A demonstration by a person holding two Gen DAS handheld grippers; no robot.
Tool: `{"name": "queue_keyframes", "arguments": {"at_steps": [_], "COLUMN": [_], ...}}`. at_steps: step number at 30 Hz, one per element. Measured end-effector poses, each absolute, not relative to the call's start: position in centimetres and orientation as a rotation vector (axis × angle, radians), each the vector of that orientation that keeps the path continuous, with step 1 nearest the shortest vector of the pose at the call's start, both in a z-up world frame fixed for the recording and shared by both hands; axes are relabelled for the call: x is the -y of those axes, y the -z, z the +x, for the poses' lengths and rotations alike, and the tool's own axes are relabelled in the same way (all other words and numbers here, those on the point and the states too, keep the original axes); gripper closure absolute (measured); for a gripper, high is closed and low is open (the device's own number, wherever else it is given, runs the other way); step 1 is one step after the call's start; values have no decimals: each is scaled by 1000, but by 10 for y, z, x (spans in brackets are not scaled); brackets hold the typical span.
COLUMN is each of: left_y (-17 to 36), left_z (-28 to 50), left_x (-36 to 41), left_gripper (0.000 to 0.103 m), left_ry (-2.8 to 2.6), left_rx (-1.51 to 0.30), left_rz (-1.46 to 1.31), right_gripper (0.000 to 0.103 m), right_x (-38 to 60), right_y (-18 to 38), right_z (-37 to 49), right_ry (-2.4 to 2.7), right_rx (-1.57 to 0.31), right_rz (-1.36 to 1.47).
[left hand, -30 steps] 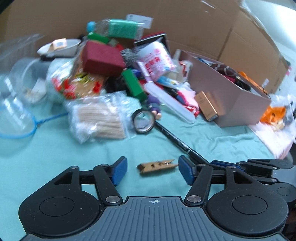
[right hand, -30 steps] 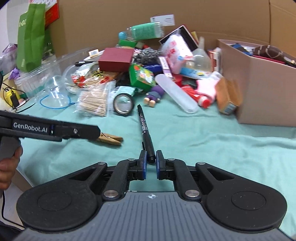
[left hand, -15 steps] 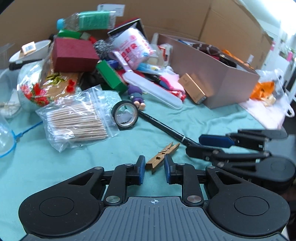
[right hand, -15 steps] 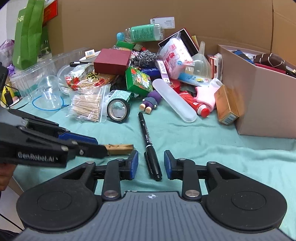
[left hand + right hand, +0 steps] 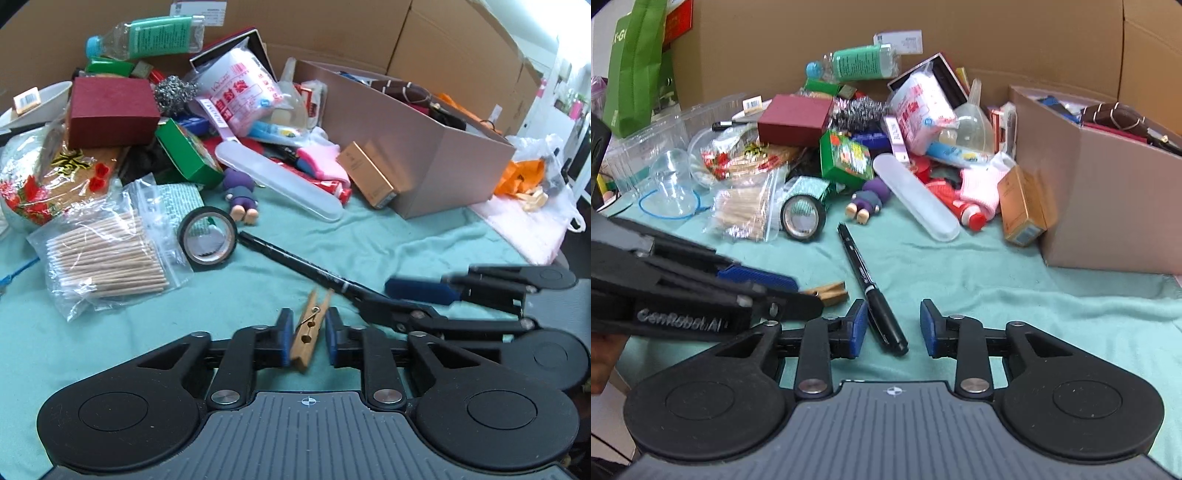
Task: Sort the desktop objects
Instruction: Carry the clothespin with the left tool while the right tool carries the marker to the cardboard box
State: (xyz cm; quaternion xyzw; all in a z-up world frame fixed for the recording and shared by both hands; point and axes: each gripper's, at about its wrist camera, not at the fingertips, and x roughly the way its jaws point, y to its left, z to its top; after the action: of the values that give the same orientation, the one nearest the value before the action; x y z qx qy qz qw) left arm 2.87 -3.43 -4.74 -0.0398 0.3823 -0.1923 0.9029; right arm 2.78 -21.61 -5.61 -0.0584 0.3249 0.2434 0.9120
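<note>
Low, left gripper (image 5: 309, 334) on clothespin (image 5: 309, 326).

One clothespin (image 5: 309, 334), one marker (image 5: 871, 291), one tape roll (image 5: 207, 240).

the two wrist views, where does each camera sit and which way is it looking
Left wrist view: sits on the left tool, looking forward and down over the teal cloth toward the clutter; its own fingers flank a wooden clothespin, and the right tool reaches in from the right.
Right wrist view: sits on the right tool, facing the same pile; its fingers stand apart around a black marker, with the left tool entering from the left.
Shared: clothespin, marker, tape roll, cardboard box.
</note>
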Motion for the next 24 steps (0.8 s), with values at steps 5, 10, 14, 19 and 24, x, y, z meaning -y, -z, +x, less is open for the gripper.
{"name": "queue_keyframes", "arguments": {"at_steps": [5, 10, 14, 19, 24], "left_y": [45, 46, 48, 49, 40], "left_z": [30, 34, 34, 33, 30], "left_x": [10, 8, 17, 22, 16], "left_gripper": [93, 66, 63, 92, 92], "left_ry": [306, 325, 327, 307, 312], "left_rx": [-809, -817, -787, -779, -777], "left_rz": [-166, -211, -167, -138, -223], "right_gripper": [87, 84, 83, 87, 87], "right_x": [211, 197, 194, 197, 205], "right_y": [52, 55, 57, 57, 49], "right_z": [25, 36, 41, 42, 35], "right_ry": [-565, -564, -563, -569, -568], "right_rx": [-692, -679, -668, -667, -659], "right_rz": [-144, -164, -159, -135, -79]}}
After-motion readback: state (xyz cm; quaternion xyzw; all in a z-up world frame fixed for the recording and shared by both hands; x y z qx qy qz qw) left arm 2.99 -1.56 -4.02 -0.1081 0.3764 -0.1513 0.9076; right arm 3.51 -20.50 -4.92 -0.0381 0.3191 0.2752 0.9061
